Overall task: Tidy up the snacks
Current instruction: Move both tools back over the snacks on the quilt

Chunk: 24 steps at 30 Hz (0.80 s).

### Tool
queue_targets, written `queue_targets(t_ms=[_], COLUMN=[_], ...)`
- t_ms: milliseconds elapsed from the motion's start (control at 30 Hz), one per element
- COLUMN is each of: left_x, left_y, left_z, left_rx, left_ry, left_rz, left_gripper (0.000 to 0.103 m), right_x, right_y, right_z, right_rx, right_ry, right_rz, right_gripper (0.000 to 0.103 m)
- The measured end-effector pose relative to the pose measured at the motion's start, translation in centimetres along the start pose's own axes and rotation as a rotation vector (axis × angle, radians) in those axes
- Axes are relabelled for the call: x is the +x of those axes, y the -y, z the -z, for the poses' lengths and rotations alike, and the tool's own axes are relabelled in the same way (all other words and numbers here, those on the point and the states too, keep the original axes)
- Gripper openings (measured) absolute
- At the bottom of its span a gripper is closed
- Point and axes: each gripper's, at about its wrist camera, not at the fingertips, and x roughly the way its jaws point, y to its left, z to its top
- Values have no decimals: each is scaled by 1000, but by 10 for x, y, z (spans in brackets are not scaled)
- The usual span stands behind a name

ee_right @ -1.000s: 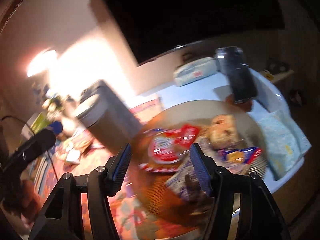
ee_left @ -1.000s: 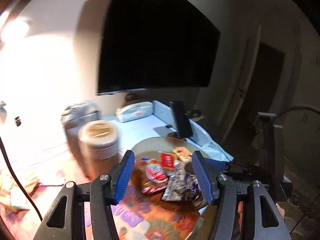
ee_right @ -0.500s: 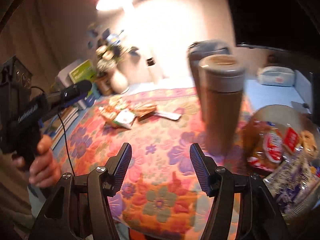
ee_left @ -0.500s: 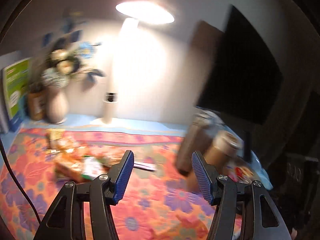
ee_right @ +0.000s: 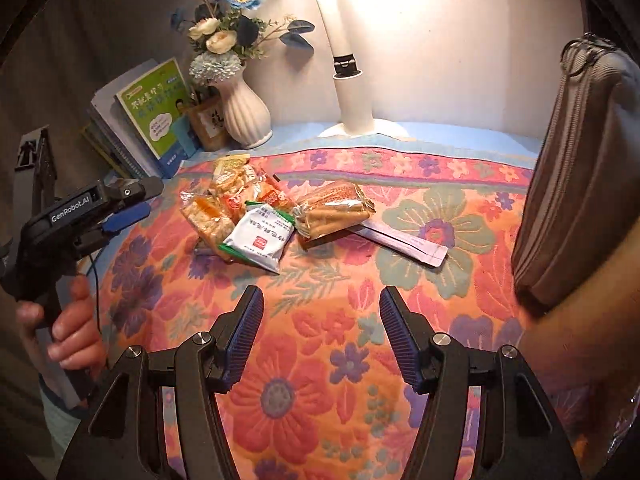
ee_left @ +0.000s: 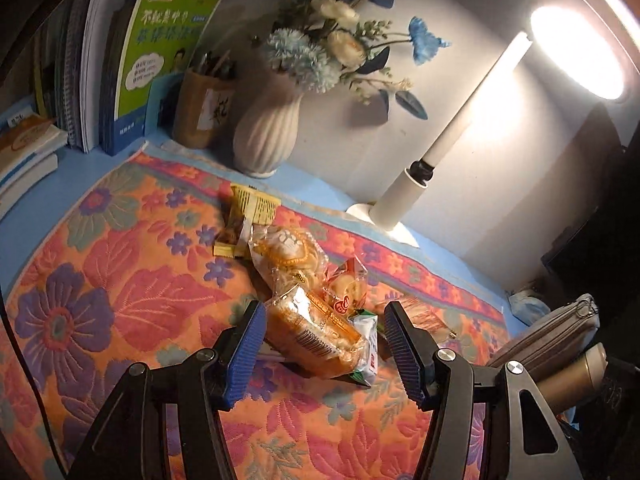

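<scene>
Left wrist view: left gripper [ee_left: 322,338] is seen with jaws partly open and nothing clamped. An orange snack pack [ee_left: 316,330] lies on the floral cloth [ee_left: 120,300] between and just beyond the blue pads, long axis running diagonally from upper left to lower right across the gap, so the jaws roughly straddle it. No contact with the pads can be made out. More packs are piled behind it toward the white vase [ee_left: 266,136]. A green-and-white sachet [ee_left: 366,350] is partly tucked under the orange pack.

Right wrist view: right gripper [ee_right: 320,334] is likewise partly open and empty, over bare cloth, well short of the snack pile [ee_right: 256,212]. The left hand [ee_right: 68,336] is judged nearer to the snacks. A grey pouch [ee_right: 580,184] at the right edge is cropped. How many packs are stacked cannot be told. No target container is visible in either view.
</scene>
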Motion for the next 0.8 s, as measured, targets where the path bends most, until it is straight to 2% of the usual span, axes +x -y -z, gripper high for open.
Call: queue_targets(t_ms=[67, 167, 367, 500, 567, 633, 800], left_x=[16, 33, 47, 46, 37, 26, 11], left_y=[2, 7, 19, 1, -12, -26, -55], left_z=[-1, -3, 0, 7, 8, 9, 13], left_rx=[-12, -21, 60, 94, 82, 78, 119], left_ry=[-26, -40, -32, -51, -54, -52, -66], left_rz=[3, -9, -96, -132, -97, -92, -229], left_gripper=[58, 58, 58, 58, 59, 59, 59], right_x=[16, 32, 41, 45, 46, 49, 60], right_y=[1, 6, 8, 5, 2, -1, -13], right_z=[3, 8, 10, 8, 7, 5, -2], right_rx=[-1, 20, 29, 28, 21, 18, 38], right_ry=[-16, -50, -61, -70, -72, -77, -110], right_rz=[13, -15, -22, -33, -38, -53, -135], right_gripper=[60, 60, 60, 60, 60, 60, 60])
